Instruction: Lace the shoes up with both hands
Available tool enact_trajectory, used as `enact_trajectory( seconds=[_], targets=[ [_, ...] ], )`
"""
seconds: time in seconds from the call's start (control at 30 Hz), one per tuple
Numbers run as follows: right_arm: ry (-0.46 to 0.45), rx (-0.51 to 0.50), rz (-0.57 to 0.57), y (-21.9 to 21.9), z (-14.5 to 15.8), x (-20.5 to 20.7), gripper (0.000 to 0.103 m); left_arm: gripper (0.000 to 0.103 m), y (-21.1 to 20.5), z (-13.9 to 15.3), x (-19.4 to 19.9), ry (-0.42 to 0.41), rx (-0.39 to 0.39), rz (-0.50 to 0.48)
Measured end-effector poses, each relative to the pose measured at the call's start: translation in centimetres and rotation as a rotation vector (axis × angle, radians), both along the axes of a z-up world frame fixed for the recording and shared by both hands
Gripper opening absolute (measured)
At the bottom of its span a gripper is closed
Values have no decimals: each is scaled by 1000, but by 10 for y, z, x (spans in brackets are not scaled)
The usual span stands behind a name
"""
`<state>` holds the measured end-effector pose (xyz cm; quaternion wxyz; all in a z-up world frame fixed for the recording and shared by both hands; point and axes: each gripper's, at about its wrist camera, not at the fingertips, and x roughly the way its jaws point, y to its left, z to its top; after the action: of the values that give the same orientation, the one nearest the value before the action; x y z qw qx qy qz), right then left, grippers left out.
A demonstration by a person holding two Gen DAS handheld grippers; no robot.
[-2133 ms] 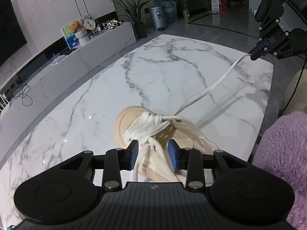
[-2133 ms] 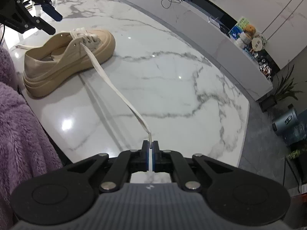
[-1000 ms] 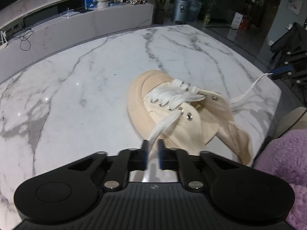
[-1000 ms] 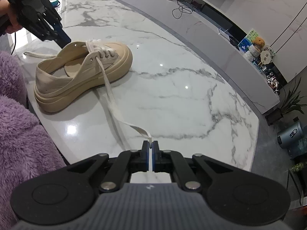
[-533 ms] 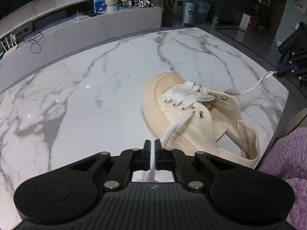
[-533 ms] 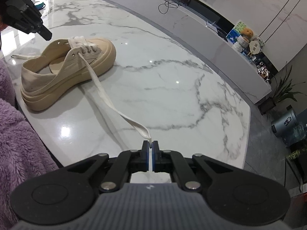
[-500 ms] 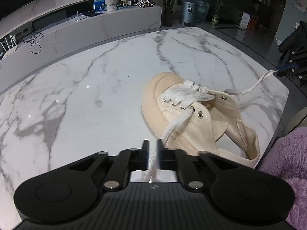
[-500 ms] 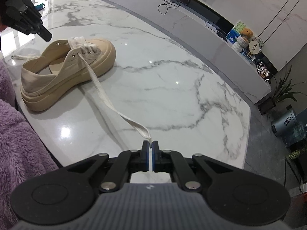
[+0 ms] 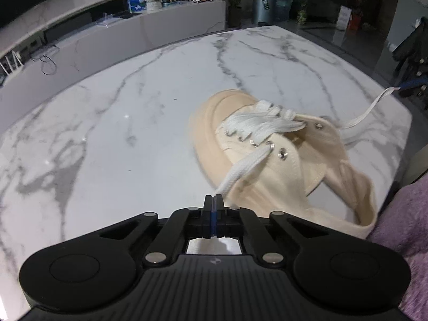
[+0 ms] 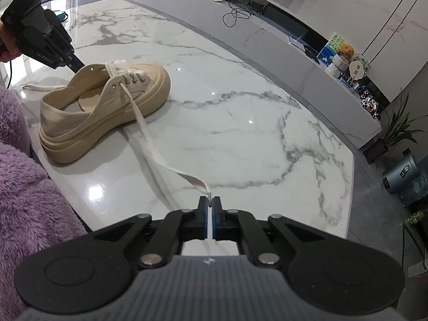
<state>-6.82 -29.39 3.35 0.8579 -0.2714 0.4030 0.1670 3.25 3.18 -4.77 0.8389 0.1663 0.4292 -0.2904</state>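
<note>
A beige platform shoe (image 9: 281, 157) with white laces lies on the white marble table (image 9: 112, 133); it also shows in the right wrist view (image 10: 107, 109). My left gripper (image 9: 213, 200) is shut on the near lace strand (image 9: 240, 168) just beside the shoe. My right gripper (image 10: 210, 204) is shut on the tip of the other lace strand (image 10: 149, 141), which runs slack from an eyelet across the table. The left gripper also shows in the right wrist view (image 10: 77, 65) by the shoe's far side. The right gripper shows at the left wrist view's right edge (image 9: 409, 84).
A purple fluffy sleeve (image 10: 29, 200) lies along the table's near edge. A long low cabinet (image 9: 107, 40) with toys stands beyond the table. A bin (image 9: 263, 6) and a plant stand on the floor further off.
My left gripper has closed fully on the near lace and moved closer to the shoe. The shoe has shifted a little. My right gripper still holds its lace tip, the lace now slacker.
</note>
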Motion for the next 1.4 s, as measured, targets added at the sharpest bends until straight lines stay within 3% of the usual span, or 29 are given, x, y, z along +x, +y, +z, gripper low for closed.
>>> enact_trajectory(
  seconds=[0.17,0.3,0.33,0.47,0.53,0.63,0.7,0.77,0.8,1.2,1.4],
  targets=[
    [5,-24,-32,-6,-2,2,3,0,13,7,0,-20,19,28],
    [5,-25,-64,-14,-2,3,3,0,14,13,-5,-44,-22,-28],
    [6,-17,-70,-16,-2,4,3,3,12,14,-6,-54,-16,-36],
    [6,-16,-68,-14,-2,2,3,32,1,11,-8,-58,-8,-71],
    [6,-16,-63,-12,-2,2,3,34,-4,10,-8,-60,-10,-88],
    [5,-13,-62,-11,-1,2,3,31,-12,5,-4,-59,4,-91],
    [3,-10,-63,-10,-2,3,3,22,-16,1,-1,-41,-4,-93],
    [2,-9,-64,-10,-2,4,3,4,-19,-1,3,-29,-6,-89],
    [2,-9,-64,-10,-2,4,3,2,-19,-2,4,-27,-3,-82],
    [-3,-13,-107,-21,0,7,3,0,-1,14,0,-42,15,-28],
    [-30,-40,-122,-18,4,9,3,4,-6,21,-11,-54,48,-69]
  ],
)
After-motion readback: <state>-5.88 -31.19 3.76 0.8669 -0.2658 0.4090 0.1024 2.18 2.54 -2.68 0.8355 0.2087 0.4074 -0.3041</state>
